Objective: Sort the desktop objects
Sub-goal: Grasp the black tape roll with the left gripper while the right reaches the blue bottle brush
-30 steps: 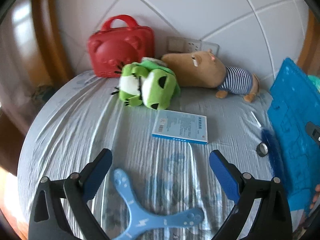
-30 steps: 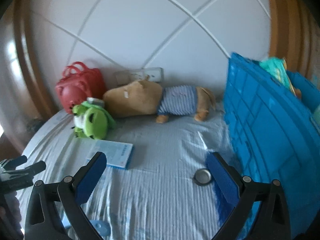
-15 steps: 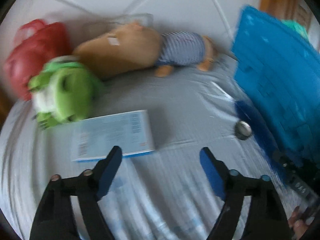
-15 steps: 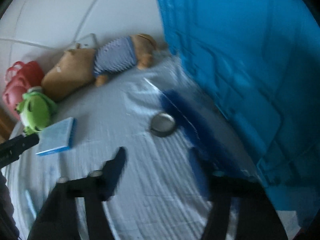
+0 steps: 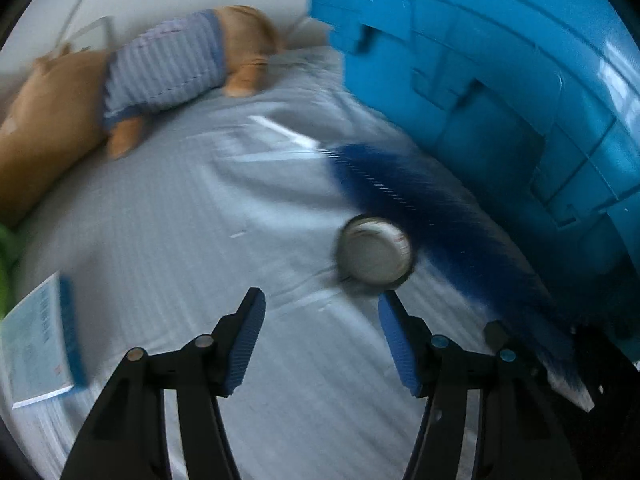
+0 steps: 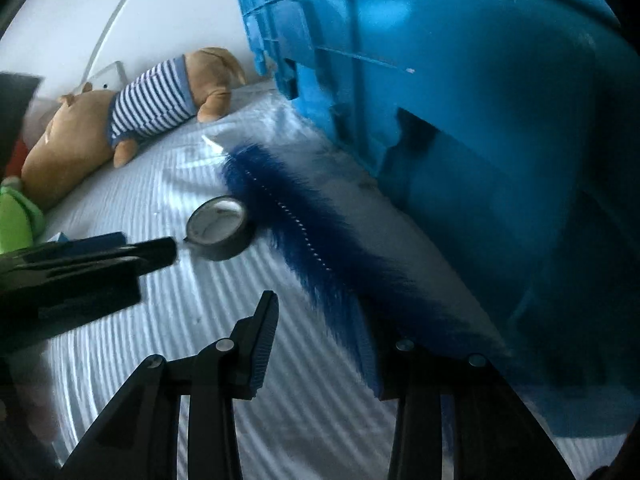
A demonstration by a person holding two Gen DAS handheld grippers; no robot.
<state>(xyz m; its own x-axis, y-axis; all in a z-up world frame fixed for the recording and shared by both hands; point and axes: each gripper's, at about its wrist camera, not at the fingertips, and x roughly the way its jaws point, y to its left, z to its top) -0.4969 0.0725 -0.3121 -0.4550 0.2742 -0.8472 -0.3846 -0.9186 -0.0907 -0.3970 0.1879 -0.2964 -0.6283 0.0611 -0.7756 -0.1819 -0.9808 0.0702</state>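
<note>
Lying flat on the grey striped cloth, the tape roll sits just ahead of the left gripper, off its right fingertip at about one o'clock; its hole faces up, so it has no long axis to speak of. Both sets of jaws have just been closing. The left pair stands roughly half open with only bare cloth between the pads, nothing held. The right gripper is narrower still; the fringe of the blue furry strip lies between its fingers, but whether the pads press on it cannot be told.

That strip is the long thing here: in the right wrist view it runs from about eleven o'clock down to five o'clock, parallel to the wall of the blue crate, which rises just beyond it and closes off the whole right side. The roll touches or nearly touches the strip's left edge. Open cloth spreads from the roll toward nine and six o'clock.

In the right wrist view the left gripper comes in from nine o'clock, its tip just beside the roll. Farther off, at ten o'clock, the brown plush in a striped shirt lies along the white wall. A green plush and a light blue box sit at the left edge, well apart from the roll.
</note>
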